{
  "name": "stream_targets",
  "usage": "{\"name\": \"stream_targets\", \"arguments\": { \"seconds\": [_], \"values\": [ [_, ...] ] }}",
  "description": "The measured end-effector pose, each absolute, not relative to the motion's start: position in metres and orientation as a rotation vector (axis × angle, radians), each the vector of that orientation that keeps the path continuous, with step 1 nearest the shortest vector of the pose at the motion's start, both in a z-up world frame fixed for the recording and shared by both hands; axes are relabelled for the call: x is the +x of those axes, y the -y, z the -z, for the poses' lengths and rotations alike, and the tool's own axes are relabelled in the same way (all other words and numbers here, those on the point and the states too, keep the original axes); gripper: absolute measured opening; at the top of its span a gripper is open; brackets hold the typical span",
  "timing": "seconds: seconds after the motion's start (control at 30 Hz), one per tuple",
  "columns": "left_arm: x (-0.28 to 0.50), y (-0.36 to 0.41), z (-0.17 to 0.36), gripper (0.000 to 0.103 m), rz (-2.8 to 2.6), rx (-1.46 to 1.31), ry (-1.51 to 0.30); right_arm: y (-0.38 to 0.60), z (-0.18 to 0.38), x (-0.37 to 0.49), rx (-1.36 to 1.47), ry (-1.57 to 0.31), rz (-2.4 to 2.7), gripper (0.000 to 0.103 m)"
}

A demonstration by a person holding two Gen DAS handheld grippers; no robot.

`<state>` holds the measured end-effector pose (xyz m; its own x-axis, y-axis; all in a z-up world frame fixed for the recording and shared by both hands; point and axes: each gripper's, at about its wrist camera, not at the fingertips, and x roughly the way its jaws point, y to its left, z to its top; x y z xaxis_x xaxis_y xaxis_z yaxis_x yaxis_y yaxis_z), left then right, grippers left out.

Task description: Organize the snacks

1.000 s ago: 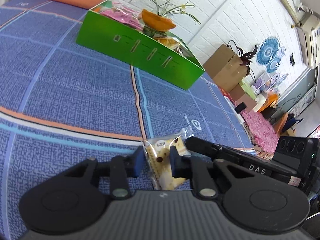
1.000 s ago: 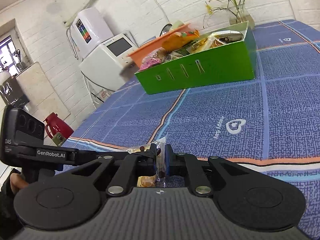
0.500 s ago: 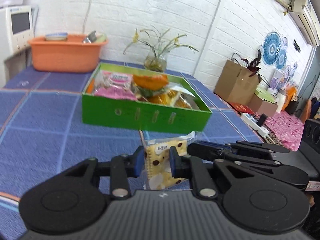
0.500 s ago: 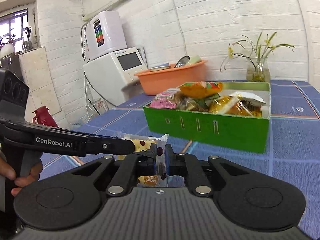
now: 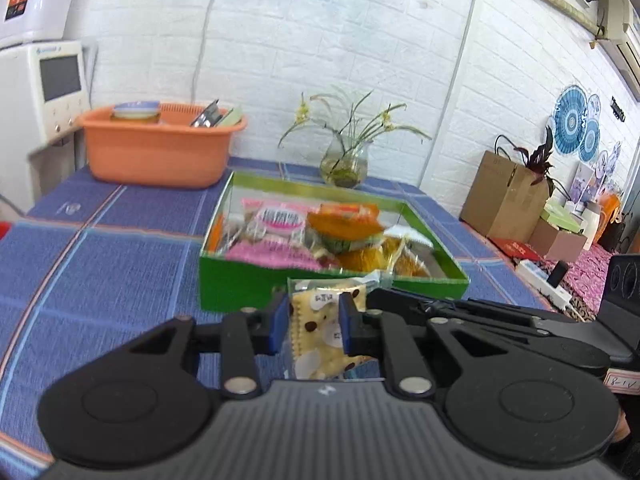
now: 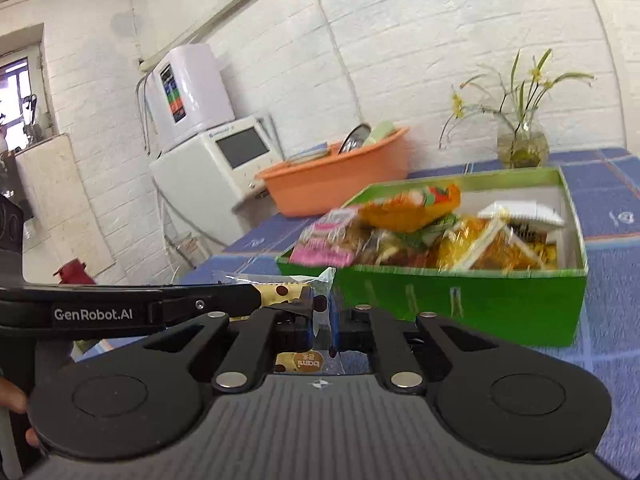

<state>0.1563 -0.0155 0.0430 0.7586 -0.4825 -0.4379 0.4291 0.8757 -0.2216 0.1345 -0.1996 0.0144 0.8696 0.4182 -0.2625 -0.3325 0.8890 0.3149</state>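
Observation:
A clear packet of yellow spotted biscuits (image 5: pixel 320 332) is held in the air by both grippers. My left gripper (image 5: pixel 314 326) is shut on the packet's body. My right gripper (image 6: pixel 322 324) is shut on the packet's thin edge (image 6: pixel 322 316), and its arm shows in the left wrist view (image 5: pixel 480 316). Just beyond stands a green box (image 5: pixel 248 284) holding several snack packets, pink, orange and yellow (image 5: pixel 344 232). The box also shows in the right wrist view (image 6: pixel 500 300). The packet hangs in front of the box's near wall, at about rim height.
The box stands on a blue checked tablecloth (image 5: pixel 100 256). An orange tub (image 5: pixel 156 152) with dishes and a glass vase with flowers (image 5: pixel 344 164) stand behind it by the white brick wall. A white appliance (image 6: pixel 224 160) is at the left table end.
Both grippers have lifted the biscuit packet off the tablecloth and carried it toward the green box. The views have levelled and risen, so the box's inside shows from above its rim.

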Motion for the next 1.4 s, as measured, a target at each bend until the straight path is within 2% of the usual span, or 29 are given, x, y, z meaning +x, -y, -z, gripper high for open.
{"name": "stream_targets", "arguments": {
  "seconds": [0.23,0.37,0.53,0.83,1.03,1.07,1.1,1.13,1.17,1.2,1.23,1.27,1.3,1.33,1.4],
  "values": [
    [0.198,0.058,-0.076,0.013,0.509,-0.023,-0.429,0.230,-0.038,0.175,0.328,-0.242,-0.323,0.017],
    [0.211,0.073,-0.062,0.013,0.510,-0.018,-0.482,0.248,-0.024,0.188,0.469,-0.324,-0.305,0.017],
    [0.224,0.083,-0.046,0.015,0.515,0.030,-0.504,0.244,-0.013,0.202,0.423,-0.373,-0.286,0.017],
    [0.280,0.086,-0.043,0.019,0.535,-0.021,-0.523,0.245,-0.009,0.241,0.420,-0.353,-0.249,0.015],
    [0.305,0.099,-0.038,0.030,0.502,-0.024,-0.472,0.255,-0.011,0.250,0.401,-0.289,-0.219,0.011],
    [0.308,0.102,-0.034,0.029,0.481,-0.027,-0.474,0.256,-0.010,0.251,0.397,-0.285,-0.216,0.011],
    [0.311,0.104,-0.030,0.027,0.456,-0.029,-0.472,0.257,-0.010,0.250,0.393,-0.282,-0.219,0.014],
    [0.312,0.106,-0.026,0.028,0.441,-0.030,-0.466,0.258,-0.011,0.249,0.390,-0.281,-0.214,0.027],
    [0.310,0.106,-0.023,0.034,0.431,-0.030,-0.454,0.259,-0.013,0.247,0.385,-0.270,-0.211,0.037],
    [0.306,0.105,-0.021,0.042,0.421,-0.035,-0.435,0.259,-0.016,0.244,0.377,-0.253,-0.204,0.038],
    [0.302,0.106,-0.021,0.048,0.411,-0.027,-0.414,0.258,-0.020,0.241,0.360,-0.231,-0.198,0.054],
    [0.299,0.107,-0.023,0.052,0.412,0.004,-0.403,0.257,-0.023,0.238,0.340,-0.213,-0.185,0.082],
    [0.295,0.109,-0.026,0.054,0.416,0.043,-0.384,0.255,-0.026,0.235,0.321,-0.195,-0.162,0.092],
    [0.288,0.110,-0.030,0.058,0.407,0.069,-0.349,0.252,-0.029,0.231,0.299,-0.178,-0.132,0.098],
    [0.277,0.111,-0.037,0.064,0.373,0.100,-0.285,0.247,-0.033,0.227,0.249,-0.168,-0.079,0.097]
  ]
}}
